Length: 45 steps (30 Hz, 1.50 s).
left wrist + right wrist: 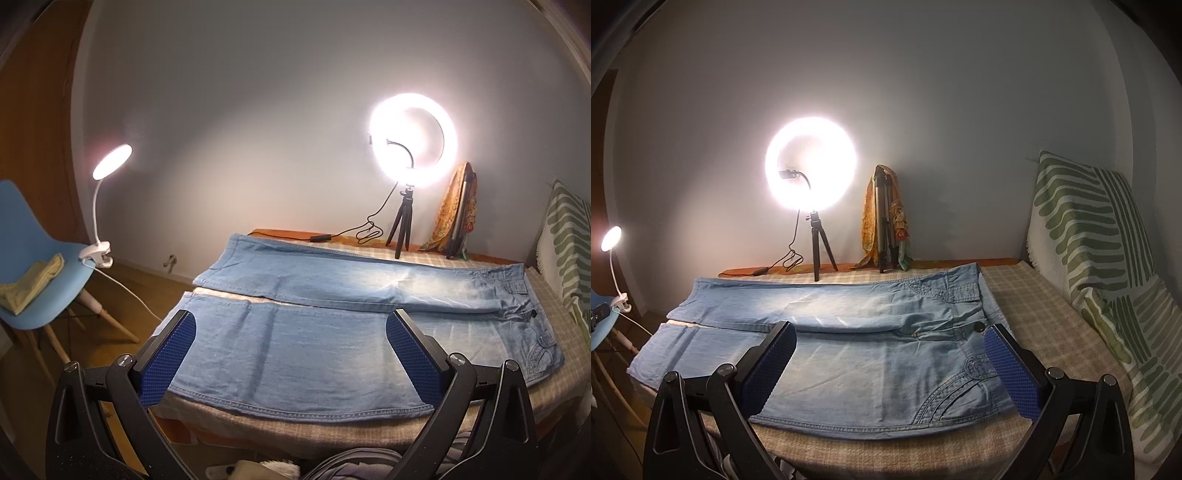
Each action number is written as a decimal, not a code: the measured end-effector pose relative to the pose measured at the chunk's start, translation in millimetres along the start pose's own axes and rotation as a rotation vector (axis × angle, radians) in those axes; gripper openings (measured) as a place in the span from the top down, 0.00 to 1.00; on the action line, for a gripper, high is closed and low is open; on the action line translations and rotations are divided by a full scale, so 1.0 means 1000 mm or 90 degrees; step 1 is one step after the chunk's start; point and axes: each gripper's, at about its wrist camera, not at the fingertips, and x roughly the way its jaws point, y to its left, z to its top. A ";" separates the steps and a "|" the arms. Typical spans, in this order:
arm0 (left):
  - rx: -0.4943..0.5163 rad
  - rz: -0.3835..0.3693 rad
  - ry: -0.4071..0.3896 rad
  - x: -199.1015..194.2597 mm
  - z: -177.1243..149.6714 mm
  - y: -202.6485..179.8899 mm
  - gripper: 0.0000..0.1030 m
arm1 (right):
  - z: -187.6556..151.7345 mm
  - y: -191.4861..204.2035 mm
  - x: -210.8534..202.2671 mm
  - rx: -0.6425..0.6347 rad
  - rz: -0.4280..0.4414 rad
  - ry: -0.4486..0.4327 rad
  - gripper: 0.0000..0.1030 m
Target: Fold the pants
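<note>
Pants point(332, 314) are lying flat on the bed point(369, 424), front side up, both legs spread apart and running toward the left, waistband at the right end. The near leg is lying along the front edge of the bed; the far leg is lying beside it, closer to the wall, with a narrow strip of checked cover showing between the two near the hems.

Left tongs point(290, 325) are hovering released, jaws spread wide, clasping nothing. In the left wrist view, the near leg is filling the gap between the blue pads point(173, 358), and its lower seam is running just ahead of the finger bases. Contact between pads and denim cannot be told.

Right tongs point(890, 339) are likewise hovering released with jaws spread wide and nothing clasped. In the right wrist view, the hip section and front pocket of the pants point(849, 350) are sitting between the fingers; the waist button point(979, 326) is showing just beside the right finger tip.

At the back of the bed, a ring light point(810, 164) on a small tripod is shining, and a folded tripod point(884, 225) draped with a scarf is leaning against the wall. A patterned cushion point(1089, 240) is standing at the right end. Left of the bed, a clip lamp point(110, 162) is gripping a blue chair point(33, 258).
</note>
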 end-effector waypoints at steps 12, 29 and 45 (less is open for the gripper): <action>-0.007 0.004 0.013 0.016 0.002 0.009 0.00 | 0.003 0.006 0.014 0.000 -0.031 0.004 0.00; -0.001 0.016 -0.017 0.011 0.021 0.028 0.00 | 0.012 0.005 0.024 -0.012 -0.021 -0.006 0.00; -0.001 0.021 0.020 0.084 0.051 0.063 0.01 | 0.050 0.016 0.099 -0.075 0.054 0.001 0.00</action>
